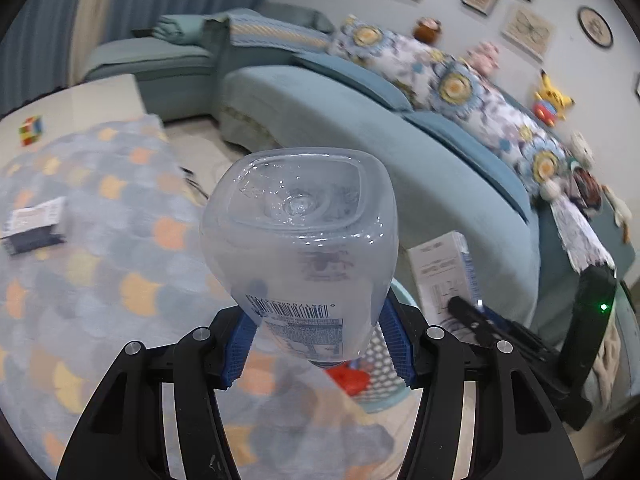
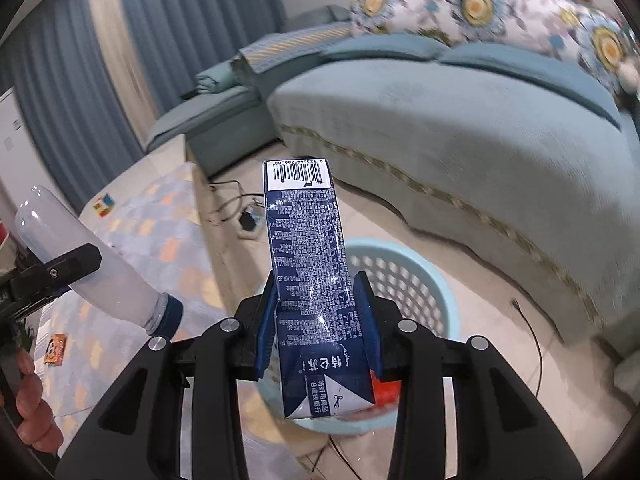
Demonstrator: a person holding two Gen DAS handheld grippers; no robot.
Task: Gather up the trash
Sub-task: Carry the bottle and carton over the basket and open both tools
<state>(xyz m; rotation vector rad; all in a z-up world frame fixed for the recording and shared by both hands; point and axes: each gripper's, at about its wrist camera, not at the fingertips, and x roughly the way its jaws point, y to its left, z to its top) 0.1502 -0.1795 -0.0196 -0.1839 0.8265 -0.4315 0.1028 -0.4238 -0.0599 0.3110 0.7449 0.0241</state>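
My left gripper [image 1: 318, 334] is shut on a clear plastic bottle [image 1: 300, 232], its blue pads pressing on the labelled sides, with the bottle's base pointing away from me. My right gripper [image 2: 316, 292] is shut on a dark blue drink carton [image 2: 306, 248] that stands up between its pads. A light blue perforated basket [image 2: 404, 276] sits on the floor right beneath the carton, with something red [image 2: 386, 390] inside. In the left wrist view the basket [image 1: 378, 354] shows under the bottle, and the carton [image 1: 440, 276] is at the right. The right wrist view shows the bottle [image 2: 88, 264] at the left.
A low table with a patterned cloth [image 1: 100, 280] holds a colour cube [image 1: 31, 130] and a small box [image 1: 36, 224]; an orange wrapper [image 2: 56, 348] lies on it. A teal sofa [image 2: 460, 128] curves behind the basket. A power strip [image 2: 250, 222] and cables lie on the floor. A hand [image 2: 30, 412] shows at lower left.
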